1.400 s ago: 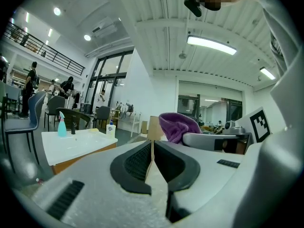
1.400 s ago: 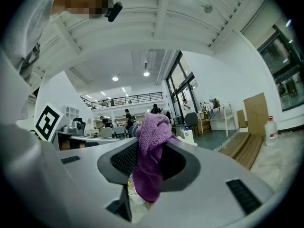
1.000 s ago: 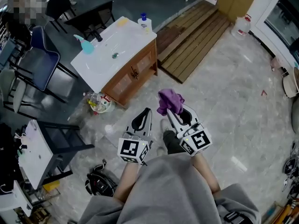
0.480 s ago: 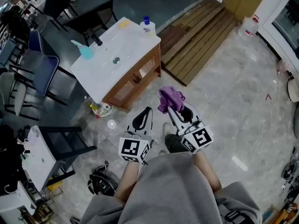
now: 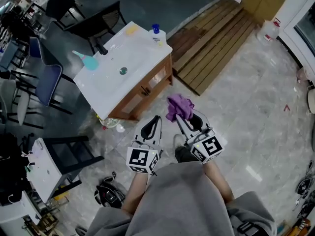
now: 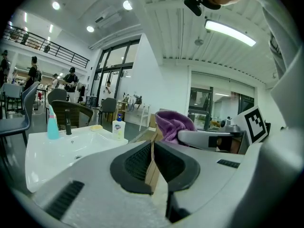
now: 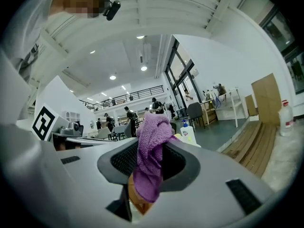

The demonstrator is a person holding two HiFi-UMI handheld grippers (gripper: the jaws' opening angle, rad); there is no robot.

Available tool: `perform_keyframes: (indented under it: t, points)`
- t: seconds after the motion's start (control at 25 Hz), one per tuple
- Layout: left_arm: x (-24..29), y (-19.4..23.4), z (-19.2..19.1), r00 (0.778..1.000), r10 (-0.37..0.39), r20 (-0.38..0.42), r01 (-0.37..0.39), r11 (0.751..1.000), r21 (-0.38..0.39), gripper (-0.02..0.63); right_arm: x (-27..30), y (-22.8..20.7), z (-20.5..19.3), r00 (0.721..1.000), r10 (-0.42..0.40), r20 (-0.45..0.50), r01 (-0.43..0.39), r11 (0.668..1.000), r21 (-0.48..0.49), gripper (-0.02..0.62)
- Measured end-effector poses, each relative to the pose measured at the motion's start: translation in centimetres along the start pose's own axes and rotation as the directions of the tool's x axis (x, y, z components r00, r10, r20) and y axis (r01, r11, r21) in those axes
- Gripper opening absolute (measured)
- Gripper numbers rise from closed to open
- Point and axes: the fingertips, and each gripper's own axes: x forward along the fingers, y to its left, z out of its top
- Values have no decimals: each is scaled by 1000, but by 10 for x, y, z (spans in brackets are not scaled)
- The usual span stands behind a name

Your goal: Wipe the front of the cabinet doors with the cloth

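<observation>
While the person stands on the tiled floor, the head view shows the left gripper (image 5: pixel 154 123) and the right gripper (image 5: pixel 183 118) held side by side in front of the body. The purple cloth (image 5: pixel 178 105) sits at the right gripper's tips. The cabinet (image 5: pixel 146 89), with its wooden doors facing the person, stands far left, apart from the cloth.

Left gripper view: jaws closed together, nothing held.

Right gripper view: jaws clamped on the cloth, which bunches above the tips and hangs below them.

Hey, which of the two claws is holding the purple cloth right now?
The right claw, shut on the purple cloth; the left claw is shut on nothing.
</observation>
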Motion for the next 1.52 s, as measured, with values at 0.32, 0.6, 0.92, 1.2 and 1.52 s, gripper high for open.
perform_keyframes:
  t: [0.32, 0.6, 0.92, 1.2, 1.52]
  points:
    - [34, 19, 4, 999, 14, -29, -14, 1000, 1, 25, 30, -27, -1, 1000, 18, -12, -18, 999, 38, 115]
    - [60, 40, 0, 997, 7, -76, -5, 999, 34, 25, 58, -43, -11, 999, 15, -30, -11, 994, 111, 115]
    - [85, 83, -9, 992, -69, -106, 76, 995, 67, 25, 92, -59, -30, 997, -78, -12, 79, 975, 206, 115]
    - [103, 119, -19, 970, -189, -153, 208, 971, 121, 25, 134, -64, -52, 985, -169, 14, 158, 946, 284, 115]
    - [127, 156, -42, 942, -263, -208, 295, 945, 143, 25, 167, -84, -85, 960, -281, 16, 262, 912, 317, 115]
